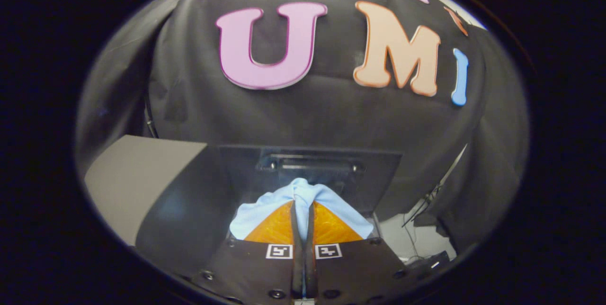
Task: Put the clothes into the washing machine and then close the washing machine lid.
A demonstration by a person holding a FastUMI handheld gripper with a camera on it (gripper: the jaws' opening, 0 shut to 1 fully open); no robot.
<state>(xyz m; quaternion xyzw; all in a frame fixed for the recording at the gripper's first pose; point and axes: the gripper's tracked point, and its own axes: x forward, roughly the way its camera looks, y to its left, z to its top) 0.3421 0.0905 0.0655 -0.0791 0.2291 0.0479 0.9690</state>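
A light blue cloth [303, 196] is pinched between the two fingers of the hand-held gripper [303, 201], which are drawn nearly together with only a thin slit left between them. The fabric is bunched into a ridge at the fingertips and is spread down to either side of them, so that both fingers are partly draped by it. Just beyond the fingers and the cloth, a dark panel [312, 172] is seen standing upright, with a long bar-shaped handle [312, 165] fixed across its upper part by a bolt at each end; this is taken to be the raised lid of the washing machine, though its opening is hidden behind the cloth and the fingers. To the left of the fingers, a dark glossy surface [184, 215] is seen sloping away, and beyond it a pale grey bench [137, 177] is seen. To the right of the fingers, lower down, a pale floor [407, 238] with a few dark cables [416, 215] lying on it is visible. The black cloth wall [322, 115] of the booth is hung behind everything.
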